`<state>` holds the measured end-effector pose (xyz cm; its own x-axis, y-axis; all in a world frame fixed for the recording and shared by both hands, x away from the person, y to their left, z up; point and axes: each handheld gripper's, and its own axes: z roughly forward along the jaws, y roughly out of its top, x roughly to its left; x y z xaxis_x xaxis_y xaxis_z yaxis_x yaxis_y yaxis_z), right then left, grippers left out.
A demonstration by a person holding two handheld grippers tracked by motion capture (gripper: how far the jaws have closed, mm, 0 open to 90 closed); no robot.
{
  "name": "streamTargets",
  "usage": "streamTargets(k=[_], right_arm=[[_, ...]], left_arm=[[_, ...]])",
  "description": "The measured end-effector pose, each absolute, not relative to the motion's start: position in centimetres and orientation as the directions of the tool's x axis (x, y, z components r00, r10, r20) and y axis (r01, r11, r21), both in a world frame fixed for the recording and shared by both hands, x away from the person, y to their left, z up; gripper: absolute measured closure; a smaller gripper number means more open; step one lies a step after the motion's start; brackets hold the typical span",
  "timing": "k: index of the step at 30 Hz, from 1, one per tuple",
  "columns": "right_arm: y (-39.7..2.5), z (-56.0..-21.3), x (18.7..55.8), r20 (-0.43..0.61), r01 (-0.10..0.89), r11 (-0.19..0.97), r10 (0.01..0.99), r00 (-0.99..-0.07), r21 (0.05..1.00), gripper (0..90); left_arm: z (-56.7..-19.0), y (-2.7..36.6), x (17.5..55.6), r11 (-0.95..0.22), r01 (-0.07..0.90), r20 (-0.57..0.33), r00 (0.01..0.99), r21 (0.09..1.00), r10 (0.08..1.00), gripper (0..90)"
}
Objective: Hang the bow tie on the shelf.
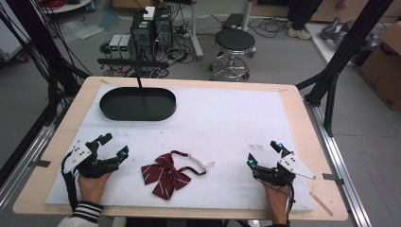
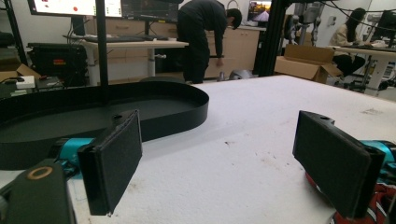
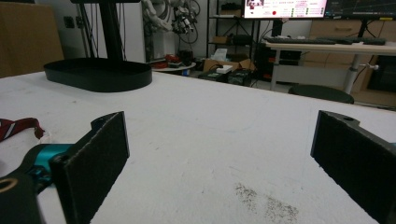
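Note:
A dark red striped bow tie (image 1: 165,176) with a white neck strap lies flat on the white mat near the front, between both hands. A black oval tray (image 1: 137,103) stands at the back left, with a black post rising from it. My left gripper (image 1: 115,146) rests on the mat left of the bow tie, open and holding nothing. In the left gripper view the tray (image 2: 154,109) is ahead and a bit of the bow tie (image 2: 380,207) shows behind the right jaw. My right gripper (image 1: 265,153) rests open on the mat to the right of the tie, nothing in it. The right gripper view has the tray (image 3: 98,74) far off and the tie's strap (image 3: 18,127) at the left edge.
The white mat (image 1: 227,118) covers most of a wooden table (image 1: 302,123). A black stool (image 1: 234,45), computer boxes and cables sit on the floor behind. A person (image 2: 203,37) bends at a desk beyond the table.

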<state>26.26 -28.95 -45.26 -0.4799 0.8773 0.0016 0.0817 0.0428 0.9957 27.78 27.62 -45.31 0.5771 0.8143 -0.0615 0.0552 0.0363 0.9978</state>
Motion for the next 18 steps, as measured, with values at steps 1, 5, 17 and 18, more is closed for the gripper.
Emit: streamTargets(k=[1,5,17,18], right_arm=[[-28.96,-45.26,26.26,0.001,0.082,0.044,0.877,-0.48,0.996,3.3],[-28.97,-45.26,26.26,0.009,0.084,0.036,0.876,-0.482,0.996,3.2],[-28.92,-45.24,26.26,0.011,0.091,0.038,0.877,-0.481,0.995,3.3],[-28.92,-45.25,26.27,0.009,0.09,0.04,0.877,-0.48,0.995,3.3]], left_arm=[[-45.31,27.6,27.78,0.036,0.055,-0.061,0.577,0.998,0.815,16.1],[-45.3,27.54,27.75,0.028,0.052,-0.053,0.578,0.998,0.814,16.1],[-45.27,27.64,27.82,0.034,0.055,-0.06,0.59,0.998,0.805,16.1],[-45.26,27.64,27.84,0.032,0.059,-0.061,0.591,0.998,0.804,16.1]])
